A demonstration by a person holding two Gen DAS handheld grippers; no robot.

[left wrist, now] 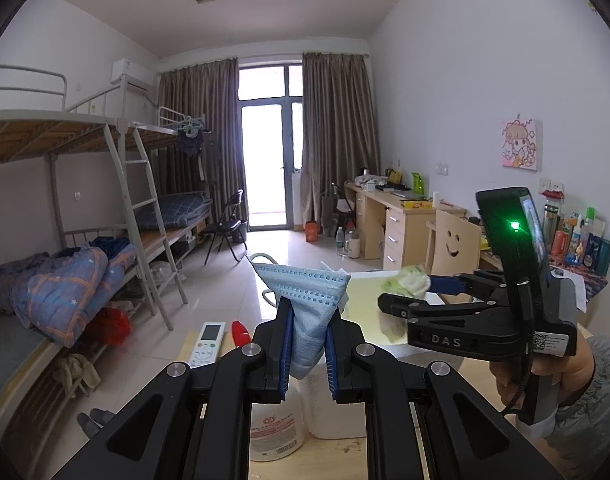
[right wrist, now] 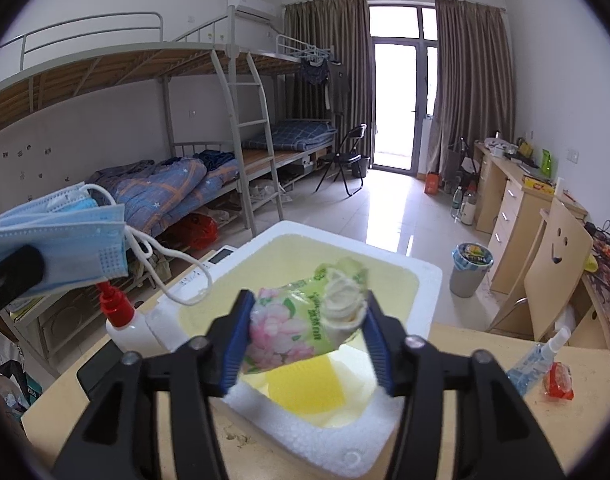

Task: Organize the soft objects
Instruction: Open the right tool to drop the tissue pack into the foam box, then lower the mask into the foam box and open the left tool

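My left gripper is shut on a folded blue face mask and holds it up in the air; the mask also shows at the left of the right wrist view, its white ear loops hanging down. My right gripper is shut on a green tissue pack with pink flowers and crumpled tissue sticking out. It holds the pack above an open white foam box. The right gripper also shows in the left wrist view, to the right of the mask.
A white bottle with a red cap and a white remote lie left of the box. A spray bottle and a red wrapper lie on the wooden table at the right. A yellow item lies inside the box.
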